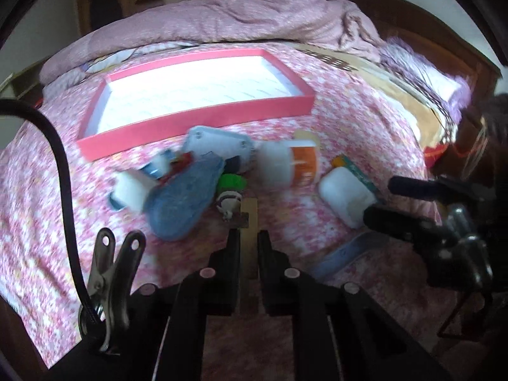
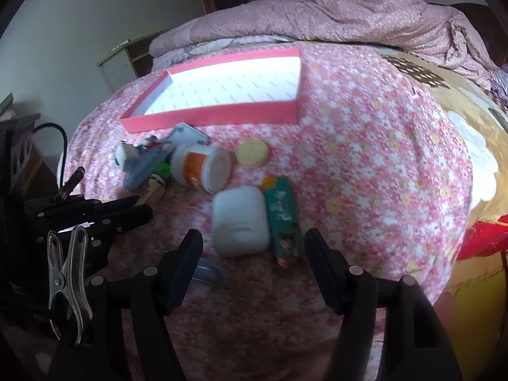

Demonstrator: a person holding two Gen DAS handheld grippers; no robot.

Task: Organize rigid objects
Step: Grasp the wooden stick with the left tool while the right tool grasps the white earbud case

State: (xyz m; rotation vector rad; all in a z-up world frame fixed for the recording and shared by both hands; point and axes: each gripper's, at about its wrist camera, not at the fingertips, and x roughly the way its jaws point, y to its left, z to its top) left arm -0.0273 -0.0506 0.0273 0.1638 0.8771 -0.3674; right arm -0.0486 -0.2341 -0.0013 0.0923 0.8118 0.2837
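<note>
Nearest my left camera, my left gripper is pinched on a thin brass-coloured strip that runs up between its jaws toward the pile. My right gripper stands spread, nothing between its pads, hovering just short of a white case and a green tube lying side by side on the flowered sheet.

Past the strip's far end I see a small green-capped thing, too blurred to name, beside a blue fuzzy piece. A white block lies to the left of the blue piece. Right of the green cap, a white-and-orange jar lies on its side, and a pale yellow disc sits near it.

Further back, a grey-blue plate rests near the red tray, whose white floor holds nothing. Beyond it, a pink quilt is bunched across the bed.
</note>
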